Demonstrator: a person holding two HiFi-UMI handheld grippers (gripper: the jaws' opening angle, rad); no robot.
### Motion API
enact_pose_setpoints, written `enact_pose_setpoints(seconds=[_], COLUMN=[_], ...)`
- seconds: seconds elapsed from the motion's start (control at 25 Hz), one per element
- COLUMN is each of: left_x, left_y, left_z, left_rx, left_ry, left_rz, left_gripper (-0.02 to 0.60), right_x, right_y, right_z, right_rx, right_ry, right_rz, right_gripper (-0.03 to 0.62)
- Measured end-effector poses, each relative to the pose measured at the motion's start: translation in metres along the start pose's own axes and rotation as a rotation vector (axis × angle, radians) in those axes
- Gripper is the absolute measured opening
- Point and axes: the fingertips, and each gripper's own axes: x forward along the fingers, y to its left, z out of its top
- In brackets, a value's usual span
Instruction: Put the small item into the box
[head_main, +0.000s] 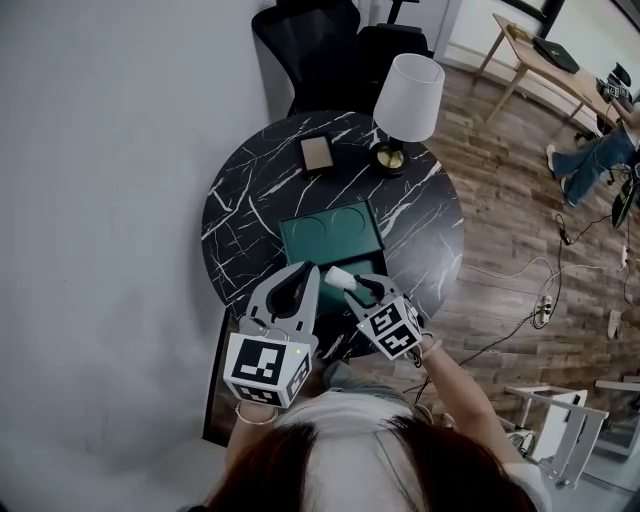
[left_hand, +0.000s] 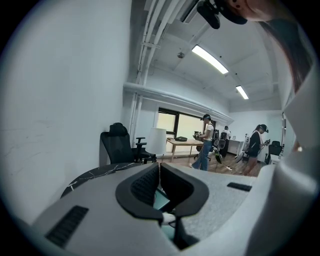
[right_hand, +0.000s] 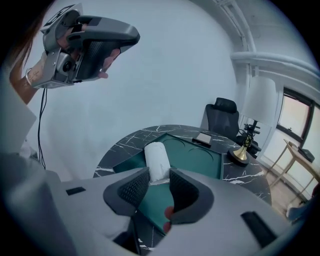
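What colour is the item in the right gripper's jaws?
The small item is white; the right gripper view shows it best.

Glossy marble table (head_main: 240, 220), matt green box (head_main: 332, 250)

White item (right_hand: 156, 159), green box (head_main: 345, 240), black white-veined table (head_main: 250, 195)

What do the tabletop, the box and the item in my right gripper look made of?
Tabletop: black stone look, marble or laminate, judging by its white veins.
Box: matte dark green, maybe plastic or felt-lined.
Item: white matte roll, perhaps cloth or paper.
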Motion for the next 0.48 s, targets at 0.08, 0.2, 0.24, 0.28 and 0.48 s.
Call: enact_pose_setpoints(seconds=[0.08,0.2,0.24,0.28,0.48], left_x=[0.001,0.003,0.004,0.006,0.011], left_y=[0.0,0.0,0.0,0.0,0.0], left_z=[-0.001,-0.002,-0.003,-0.003,-0.007], left_rx=[-0.001,-0.005,-0.005,-0.006,-0.009], left_ry=[0.003,0.006,0.008,0.011,0.027], left_rz=[0.0,-0.002,-0.003,-0.004,-0.007], left_gripper=[0.015,0.015,0.015,0.015,0.015], right_x=[0.005,0.012,0.014,0.017,0.032], right_y=[-0.002,-0.003,-0.004,-0.005,-0.007], right_z=[-0.005,-0.013,-0.016,-0.018,-0.029], right_rx=[-0.01,-0.024,-0.029,-0.034,-0.061], right_ry=[0.018,0.045,0.054,0.064,0.109], right_rz=[0.005,0.014,0.017,0.021,0.046], right_gripper=[0.144,0.144,0.144,0.144,0.144])
